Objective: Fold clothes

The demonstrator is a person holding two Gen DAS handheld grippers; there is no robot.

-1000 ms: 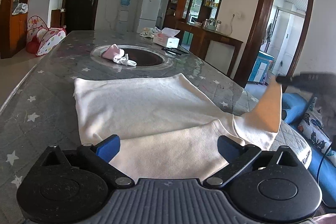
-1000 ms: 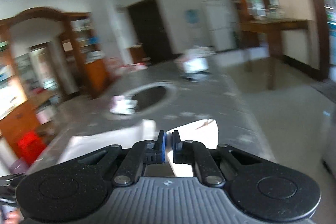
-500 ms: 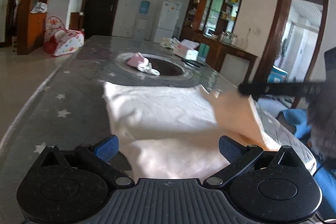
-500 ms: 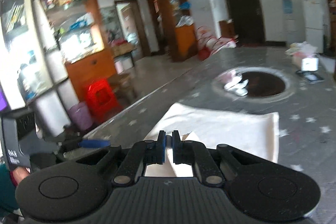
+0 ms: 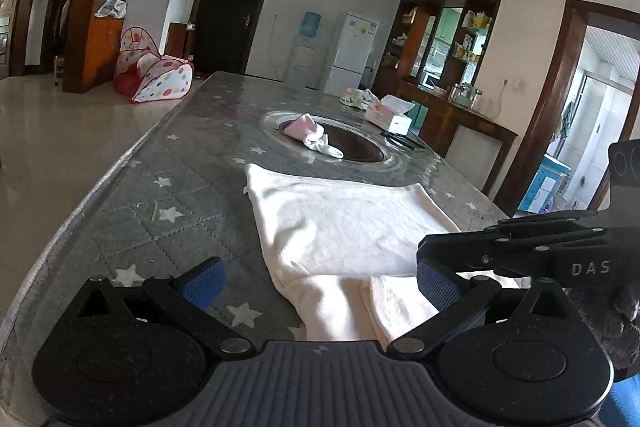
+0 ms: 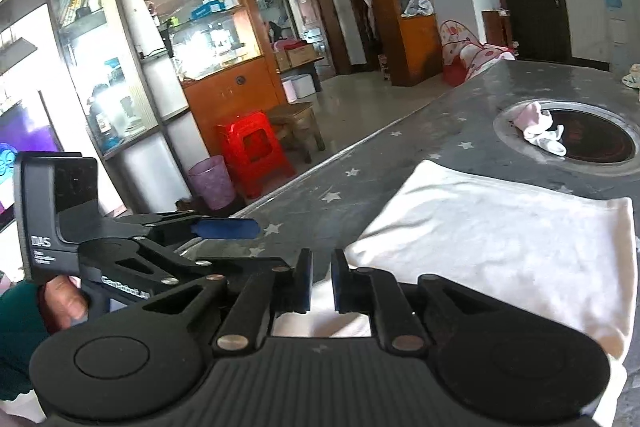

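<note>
1. Grey quilted tabletop point(image 5: 132, 211) with white stars fills a living room with wooden shelves, a dark door and a white fridge point(image 5: 352, 55) at the far wall.
2. White garment point(image 5: 340, 227) lies flat on the tabletop, near its front edge, with one part folded over on top of the rest; in the right wrist view it spreads from 12 to 3 o'clock of the jaws.
3. Beyond the garment, at 12 o'clock in the left wrist view, a round dark recess point(image 5: 356, 147) in the tabletop holds a small pink and white cloth point(image 5: 310, 133).
4. A tissue box point(image 5: 388, 115) stands further back, at about 1 o'clock.
5. Left gripper point(image 5: 318, 281) has its jaws wide apart, with nothing pressed between them; the garment's near end lies below the gap.
6. Right gripper point(image 6: 321, 281) has just been opening: its jaws stand narrowly apart, the garment's fold showing below the slit, and no cloth is pinched.
7. In the left wrist view the right gripper reaches in from 3 o'clock, low over the garment's near right part.
8. A hand point(image 6: 64, 301) in a dark green sleeve point(image 6: 18, 339) grips the left gripper's handle, at 9 o'clock in the right wrist view.
9. A red stool point(image 6: 254, 153) and a purple bin point(image 6: 211, 181) stand on the floor beside the tabletop.
</note>
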